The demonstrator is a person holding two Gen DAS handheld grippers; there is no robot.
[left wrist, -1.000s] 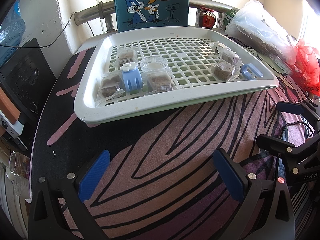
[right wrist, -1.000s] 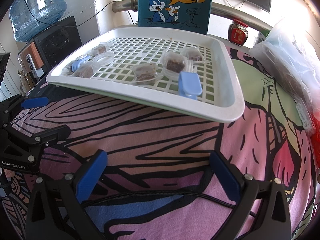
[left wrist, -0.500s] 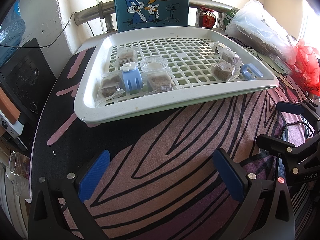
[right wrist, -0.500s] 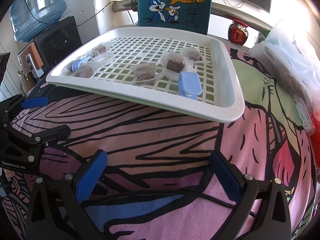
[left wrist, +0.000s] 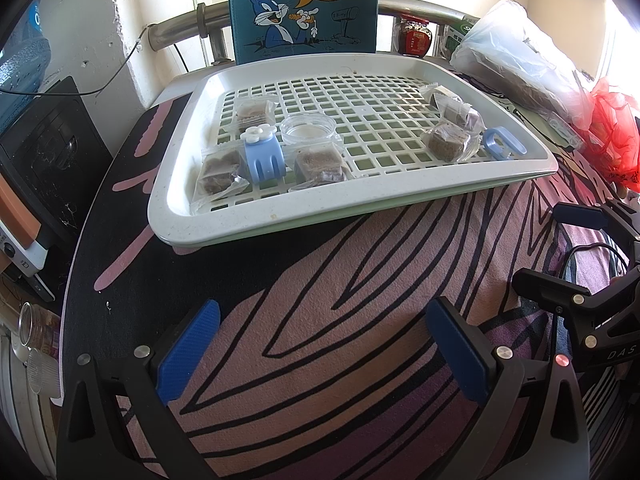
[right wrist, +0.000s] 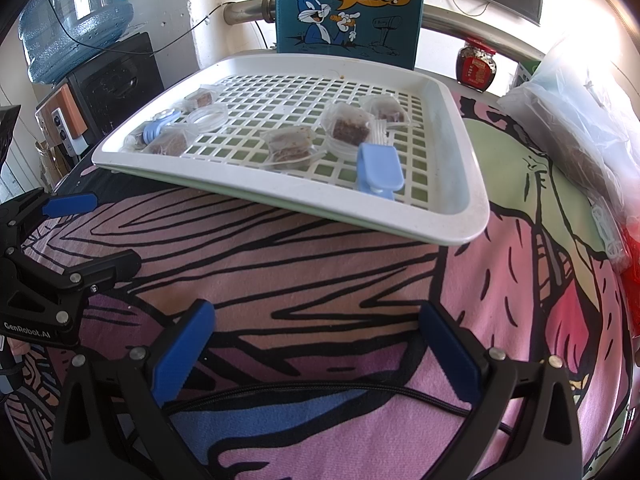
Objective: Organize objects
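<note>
A white grid tray (left wrist: 172, 200) (right wrist: 468, 184) lies on a pink patterned cloth. On it are several wrapped brown cakes, such as one near the left front (left wrist: 218, 170) and one in the middle (right wrist: 290, 144). A blue hair claw with a white flower (left wrist: 262, 158) (right wrist: 156, 128), a clear round dish (left wrist: 308, 130) (right wrist: 208, 114) and a second blue clip (left wrist: 502, 144) (right wrist: 378, 168) also lie there. My left gripper (left wrist: 324, 352) and right gripper (right wrist: 314, 352) are open and empty, over the cloth in front of the tray.
A Bugs Bunny box (left wrist: 304, 8) stands behind the tray. A red-labelled jar (right wrist: 476, 66), a plastic bag (left wrist: 516, 60) and a red bag (left wrist: 616, 136) lie at the right. A water bottle (right wrist: 76, 16) and black speaker (right wrist: 116, 80) stand left. A cable (right wrist: 320, 394) crosses the cloth.
</note>
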